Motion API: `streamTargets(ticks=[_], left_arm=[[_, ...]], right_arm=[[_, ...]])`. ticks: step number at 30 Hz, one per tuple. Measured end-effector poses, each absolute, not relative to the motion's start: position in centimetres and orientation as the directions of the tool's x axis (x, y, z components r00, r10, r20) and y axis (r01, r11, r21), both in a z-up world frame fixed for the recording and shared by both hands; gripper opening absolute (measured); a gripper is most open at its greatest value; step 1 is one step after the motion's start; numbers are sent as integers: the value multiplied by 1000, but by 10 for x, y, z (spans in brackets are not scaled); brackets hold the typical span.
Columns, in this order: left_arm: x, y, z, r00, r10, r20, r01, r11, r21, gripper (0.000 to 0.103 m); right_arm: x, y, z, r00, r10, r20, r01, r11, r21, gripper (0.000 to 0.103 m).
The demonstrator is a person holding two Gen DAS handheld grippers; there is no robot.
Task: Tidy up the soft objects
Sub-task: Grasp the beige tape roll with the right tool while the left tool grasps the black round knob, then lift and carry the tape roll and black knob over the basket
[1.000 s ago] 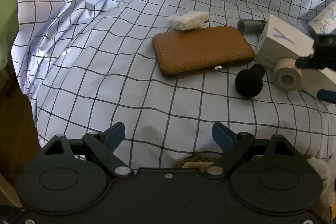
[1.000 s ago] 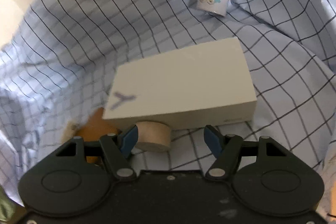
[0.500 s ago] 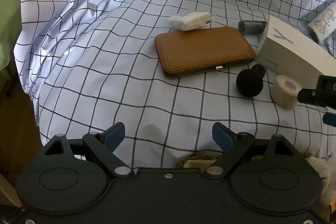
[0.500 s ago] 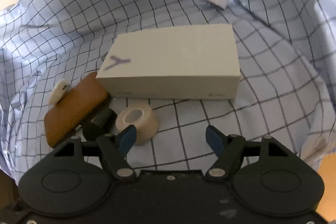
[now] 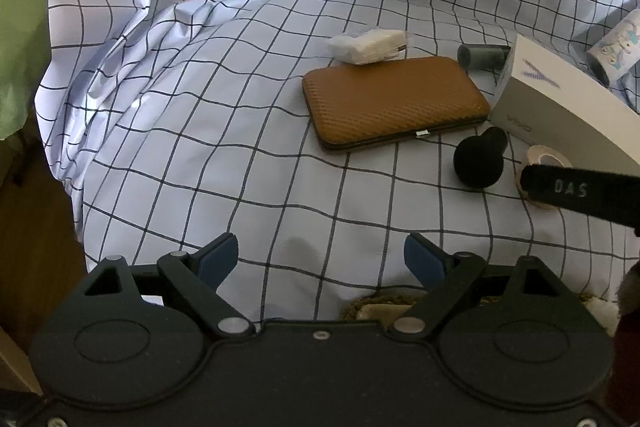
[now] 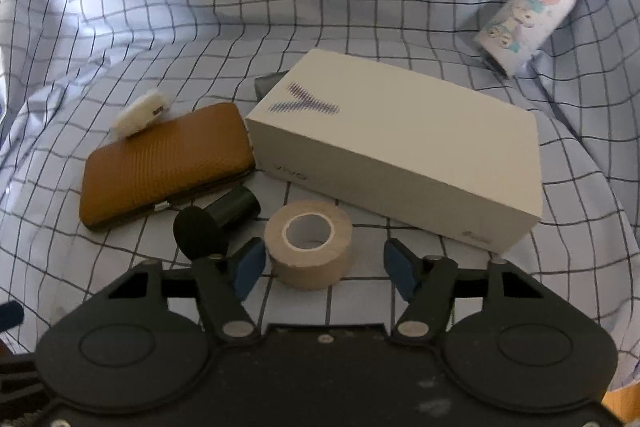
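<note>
Closing around a beige tape roll (image 6: 308,243), the right gripper (image 6: 324,265) is seen with pads not yet touching it. The roll lies on the checked sheet (image 6: 160,27), just before a white phone box (image 6: 400,151). The left gripper (image 5: 320,259) is held spread, empty.
</note>
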State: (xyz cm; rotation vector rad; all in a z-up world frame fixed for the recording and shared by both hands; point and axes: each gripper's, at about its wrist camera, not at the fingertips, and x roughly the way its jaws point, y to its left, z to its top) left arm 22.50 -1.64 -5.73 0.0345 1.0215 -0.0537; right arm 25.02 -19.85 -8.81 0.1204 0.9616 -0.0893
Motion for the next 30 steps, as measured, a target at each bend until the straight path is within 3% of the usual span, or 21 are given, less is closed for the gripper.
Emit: streamTargets(ticks=[1, 22, 27, 29, 30], left_arm=[[225, -17, -57, 522, -28, -852, 63, 998, 6, 87], [264, -89, -52, 501, -137, -855, 203, 978, -38, 85], [272, -107, -62, 495, -140, -858, 238, 971, -21, 67], [275, -109, -67, 483, -147, -863, 239, 971, -32, 54], [277, -109, -69, 470, -159, -868, 244, 969, -45, 41]], right_arm=[[250, -199, -87, 569, -10, -822, 121, 990, 71, 46], [184, -257, -60, 645, -60, -762, 228, 967, 116, 47], [180, -265, -65, 643, -56, -763, 244, 960, 135, 47], [178, -267, -66, 642, -52, -765, 249, 958, 144, 47], [177, -268, -66, 642, -50, -765, 251, 957, 148, 47]])
